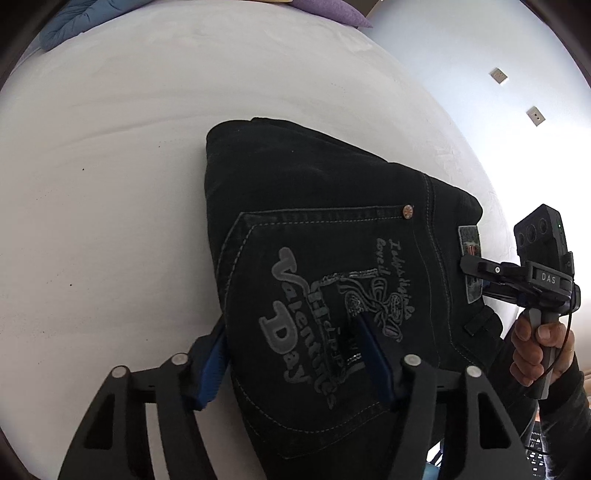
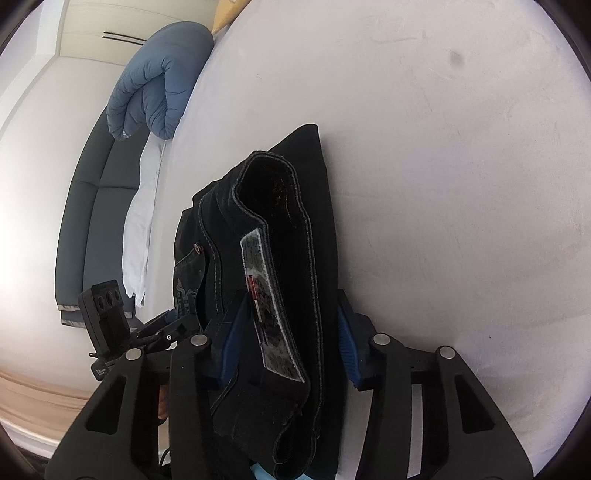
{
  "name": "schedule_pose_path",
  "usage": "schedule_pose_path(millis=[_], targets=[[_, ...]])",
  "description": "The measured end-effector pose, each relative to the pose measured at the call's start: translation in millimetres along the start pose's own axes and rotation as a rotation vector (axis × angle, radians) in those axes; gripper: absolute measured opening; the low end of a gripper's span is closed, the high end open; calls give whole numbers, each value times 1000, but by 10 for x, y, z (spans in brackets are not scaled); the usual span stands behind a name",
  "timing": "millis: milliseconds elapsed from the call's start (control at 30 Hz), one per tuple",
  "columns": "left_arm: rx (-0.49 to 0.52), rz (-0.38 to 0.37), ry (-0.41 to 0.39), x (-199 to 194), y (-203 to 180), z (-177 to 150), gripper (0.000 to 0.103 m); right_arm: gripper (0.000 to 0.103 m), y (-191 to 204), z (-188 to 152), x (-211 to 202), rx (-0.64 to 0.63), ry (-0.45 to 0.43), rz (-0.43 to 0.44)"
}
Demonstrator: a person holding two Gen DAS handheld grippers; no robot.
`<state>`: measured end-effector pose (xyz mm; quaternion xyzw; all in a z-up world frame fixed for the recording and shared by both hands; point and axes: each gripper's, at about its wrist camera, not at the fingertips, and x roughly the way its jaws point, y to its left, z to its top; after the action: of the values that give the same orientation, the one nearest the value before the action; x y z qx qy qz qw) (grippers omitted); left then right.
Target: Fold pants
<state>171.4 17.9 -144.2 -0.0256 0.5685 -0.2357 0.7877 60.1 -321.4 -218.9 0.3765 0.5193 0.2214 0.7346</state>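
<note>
Lying folded into a compact bundle on the bed (image 1: 110, 184), the pants (image 1: 314, 221) look nearly done; left claw (image 1: 291, 354) and right claw (image 2: 288, 339) both straddle them, jaws apart.

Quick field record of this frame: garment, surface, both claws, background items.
garment: black jeans, folded into a compact stack, back pocket with grey print facing up
surface: white bed
left claw: straddles the pocket edge of the jeans, blue pads either side; firm grip unclear
right claw: straddles the waistband end with the grey patch; grip unclear
hand: holds the right claw's handle
background: blue quilt rolled at the bed's far edge, purple cloth beside it
</note>
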Motion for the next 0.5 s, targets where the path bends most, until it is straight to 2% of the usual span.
schedule_pose_path(millis=[100,167,233,500], targets=[[17,16,12,11,-69,16,53,32,37,2,33,-15,3,-10],[5,13,8,10,-95,55,37,28,63,-19,13,-32,-3,-21],[-24,-30,-1,-34,-74,75,24,23,132,-45,-53,-58,-20,-37],[-23,-47,-55,-257,-198,133,19,18,372,-6,-337,-121,-66,-8]])
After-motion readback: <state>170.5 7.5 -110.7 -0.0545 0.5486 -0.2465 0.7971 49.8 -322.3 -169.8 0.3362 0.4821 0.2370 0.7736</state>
